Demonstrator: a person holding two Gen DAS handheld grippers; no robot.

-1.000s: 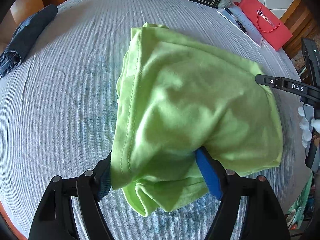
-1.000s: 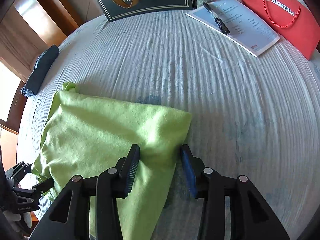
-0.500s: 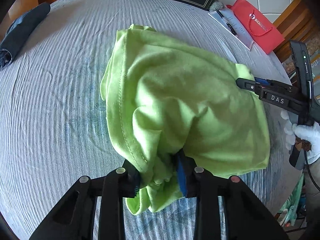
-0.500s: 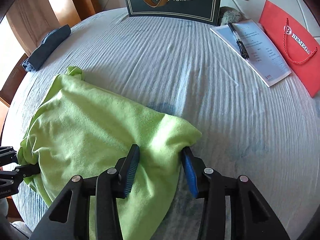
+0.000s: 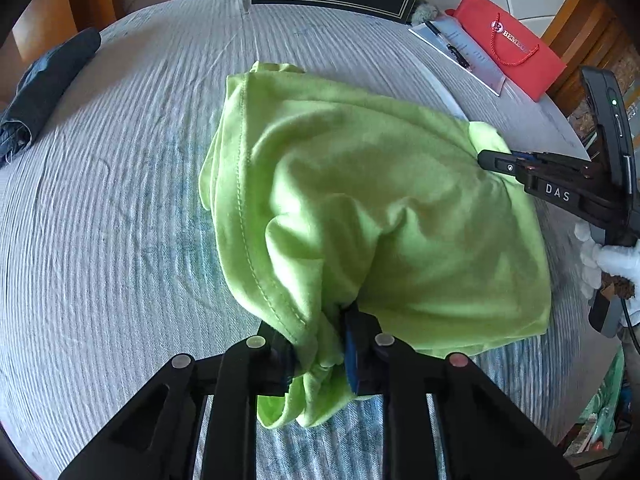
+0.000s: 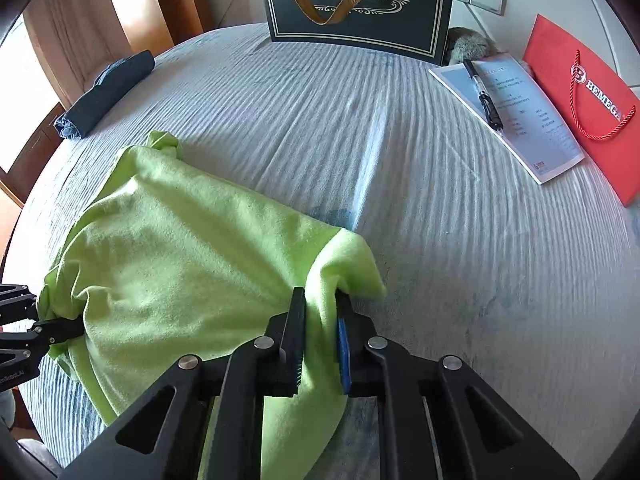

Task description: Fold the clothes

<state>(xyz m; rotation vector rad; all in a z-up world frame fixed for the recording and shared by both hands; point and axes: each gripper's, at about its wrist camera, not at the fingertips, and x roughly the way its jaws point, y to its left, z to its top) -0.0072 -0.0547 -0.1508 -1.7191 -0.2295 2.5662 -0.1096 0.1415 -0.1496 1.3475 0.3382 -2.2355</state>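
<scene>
Hand-held grippers (image 5: 320, 354) (image 6: 320, 336) pinch green shirt (image 5: 380, 208).

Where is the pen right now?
The pen lies on the white paper at the table's far right, between the dark gift bag and the red bag.

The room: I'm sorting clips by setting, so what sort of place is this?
Probably a home dining room: a round table under a striped cloth, wooden chairs around it, and gift bags and a notebook lying on it.
</scene>
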